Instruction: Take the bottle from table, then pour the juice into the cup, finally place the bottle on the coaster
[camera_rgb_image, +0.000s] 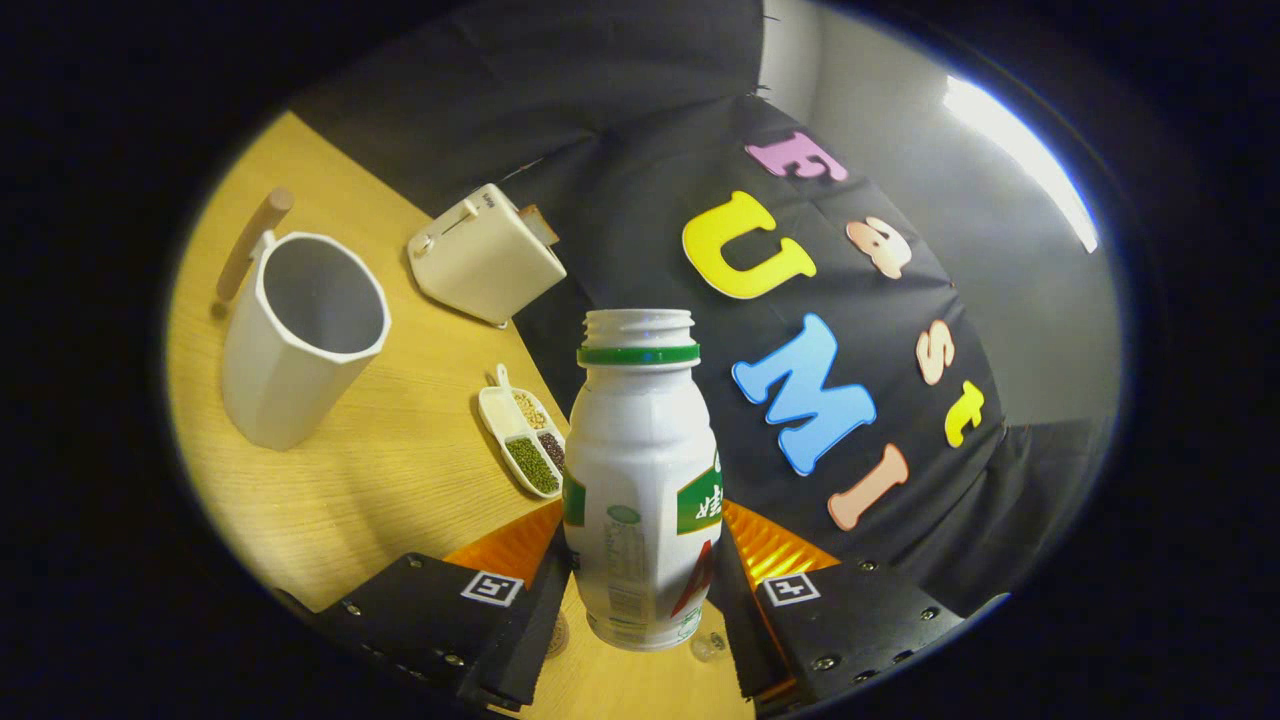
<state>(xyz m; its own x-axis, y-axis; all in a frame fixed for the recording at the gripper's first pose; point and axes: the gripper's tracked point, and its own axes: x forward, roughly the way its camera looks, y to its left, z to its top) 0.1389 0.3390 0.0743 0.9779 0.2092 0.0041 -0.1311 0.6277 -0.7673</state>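
White plastic, the uncapped bottle sits pinched between both fingers of the gripper, lifted and tilted, right of the cup. Juice could miss the cup if the tilt steepens before the mouth is over it. The cup looks empty; a small dish holds beans and grains.
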